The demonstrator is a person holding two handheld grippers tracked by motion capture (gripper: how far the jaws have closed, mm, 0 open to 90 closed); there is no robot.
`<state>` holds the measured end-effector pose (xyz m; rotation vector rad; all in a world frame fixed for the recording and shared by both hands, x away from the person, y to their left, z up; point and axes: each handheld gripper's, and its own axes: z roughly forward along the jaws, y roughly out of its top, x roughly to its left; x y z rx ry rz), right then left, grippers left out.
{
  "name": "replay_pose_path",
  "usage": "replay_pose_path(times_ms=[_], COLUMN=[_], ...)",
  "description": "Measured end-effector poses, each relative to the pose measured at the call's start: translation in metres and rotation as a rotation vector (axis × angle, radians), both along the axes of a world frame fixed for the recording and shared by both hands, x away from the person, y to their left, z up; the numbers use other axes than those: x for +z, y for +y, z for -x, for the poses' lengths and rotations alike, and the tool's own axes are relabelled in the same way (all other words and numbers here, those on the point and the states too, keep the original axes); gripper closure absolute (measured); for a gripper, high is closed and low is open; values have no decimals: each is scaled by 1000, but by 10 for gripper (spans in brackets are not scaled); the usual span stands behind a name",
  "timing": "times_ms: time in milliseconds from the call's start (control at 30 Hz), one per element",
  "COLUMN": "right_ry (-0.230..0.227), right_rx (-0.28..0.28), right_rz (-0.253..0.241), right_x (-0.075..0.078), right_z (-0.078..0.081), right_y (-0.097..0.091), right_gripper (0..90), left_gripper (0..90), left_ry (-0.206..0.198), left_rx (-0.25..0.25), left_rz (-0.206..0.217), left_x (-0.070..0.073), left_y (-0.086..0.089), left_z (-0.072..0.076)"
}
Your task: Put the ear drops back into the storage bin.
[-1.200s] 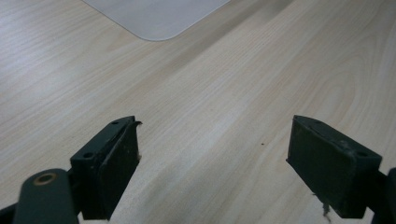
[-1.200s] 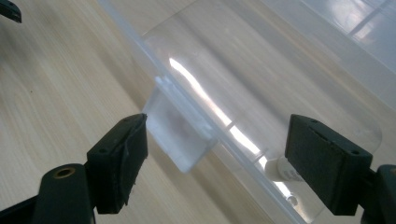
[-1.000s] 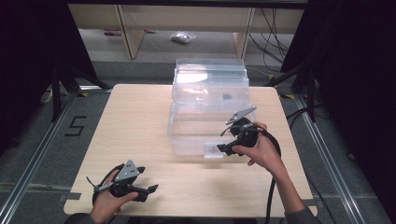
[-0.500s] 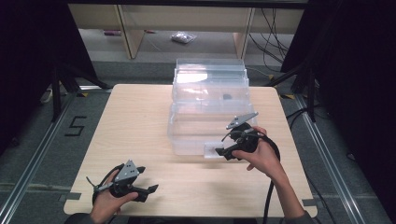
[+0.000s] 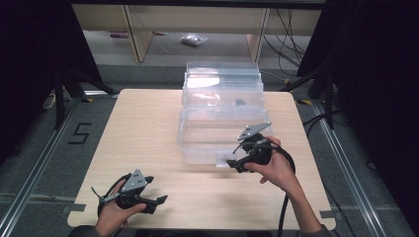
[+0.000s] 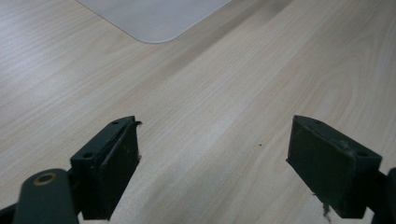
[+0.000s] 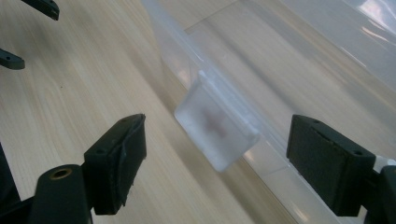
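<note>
A clear plastic box (image 5: 221, 116) with a lid stands in the middle of the wooden table (image 5: 143, 133). A frosted latch tab (image 5: 221, 159) hangs on its near wall. My right gripper (image 5: 233, 155) is open at that front edge, just right of the tab. In the right gripper view the latch tab (image 7: 217, 128) lies between the open jaws of my right gripper (image 7: 217, 140), touching neither. My left gripper (image 5: 155, 189) rests open near the table's front left, held over bare wood. In its own view the left gripper (image 6: 212, 140) has nothing between its jaws.
A small dark object (image 5: 240, 102) lies inside the box. The table edge (image 5: 197, 228) runs close behind both hands. A pale grey shape with a rounded corner (image 6: 154, 18) shows ahead of the left gripper. Shelves and cables stand beyond the table.
My right gripper has moved a little down along the box's front toward the latch tab. The left gripper has stayed where it was.
</note>
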<state>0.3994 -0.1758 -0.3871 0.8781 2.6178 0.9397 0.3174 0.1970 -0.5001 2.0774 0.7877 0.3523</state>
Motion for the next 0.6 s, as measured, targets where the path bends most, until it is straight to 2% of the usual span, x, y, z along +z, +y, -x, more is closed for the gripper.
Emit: replay_pose_path(times_ms=[200, 233, 267, 467, 600], right_ry=[-6, -20, -8, -32, -28], right_rx=[6, 15, 16, 20, 22], right_rz=[5, -2, -2, -19, -23], right_x=[0, -3, -2, -8, -11], right_z=[5, 6, 8, 14, 19], right_y=[-1, -1, -2, -4, -4], right_gripper=[203, 202, 202, 199, 198], left_gripper=[159, 160, 159, 160, 159], left_ry=[4, 5, 5, 8, 8], left_rx=[0, -4, -4, -2, -2], left_rz=[-11, -7, -7, 1, 2], left_x=[1, 1, 1, 1, 1], left_y=[0, 0, 0, 0, 0], left_z=[0, 0, 0, 0, 0])
